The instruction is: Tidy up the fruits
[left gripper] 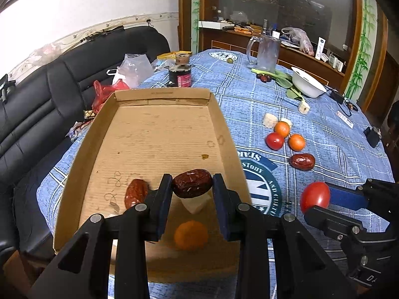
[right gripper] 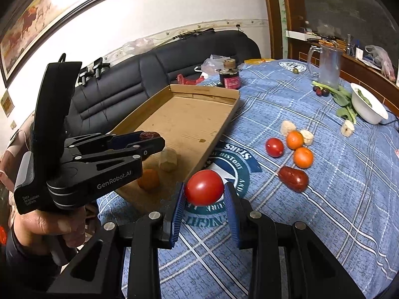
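With the left gripper [left gripper: 192, 183] clamping a date [left gripper: 192, 183] above the box [left gripper: 159, 94] and the right gripper [right gripper: 204, 194] pinching a tomato [right gripper: 204, 187] over the table [right gripper: 311, 211], unloading is under way, so next, probably, comes lowering and releasing the date.

This is a lived-in home, a sitting and dining room in one. A black leather sofa [right gripper: 129, 87] stands against a white wall under a large framed painting [right gripper: 49, 12]. The table wears a blue checked printed cloth [left gripper: 311, 124], and a dark wooden glass-fronted cabinet [left gripper: 274, 5] holds household clutter beside bamboo-patterned wall trim [left gripper: 361, 49].
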